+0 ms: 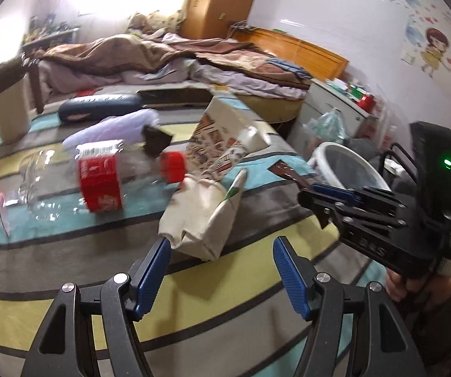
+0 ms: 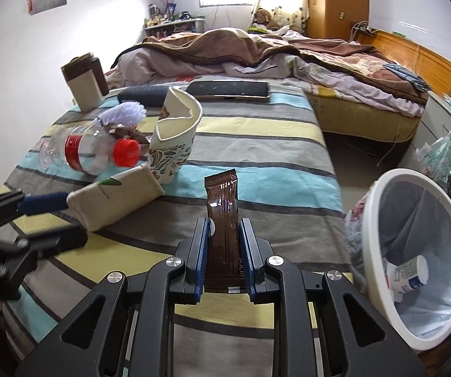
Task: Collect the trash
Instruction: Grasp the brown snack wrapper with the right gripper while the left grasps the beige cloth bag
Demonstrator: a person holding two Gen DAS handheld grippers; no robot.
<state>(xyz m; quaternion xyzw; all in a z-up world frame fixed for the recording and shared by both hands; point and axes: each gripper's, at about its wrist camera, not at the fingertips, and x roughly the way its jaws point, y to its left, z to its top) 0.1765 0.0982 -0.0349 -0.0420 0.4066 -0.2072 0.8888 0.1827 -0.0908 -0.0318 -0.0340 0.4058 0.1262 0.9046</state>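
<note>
your right gripper [image 2: 224, 235] is clamped on the brown sachet [image 2: 222, 220], light, limp and slick, so grip its flat middle. your left gripper [image 1: 220, 270] gapes beside the flattened carton [image 1: 203, 216] on the striped bedspread [image 1: 68, 270].

L gripper [image 1: 222, 267] open (R gripper [image 2: 224, 251] clamped)

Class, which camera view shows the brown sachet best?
The right wrist view: the brown sachet stands upright, clamped in the right hand-held gripper. The left wrist view shows only its end protruding sideways from that gripper.
</note>
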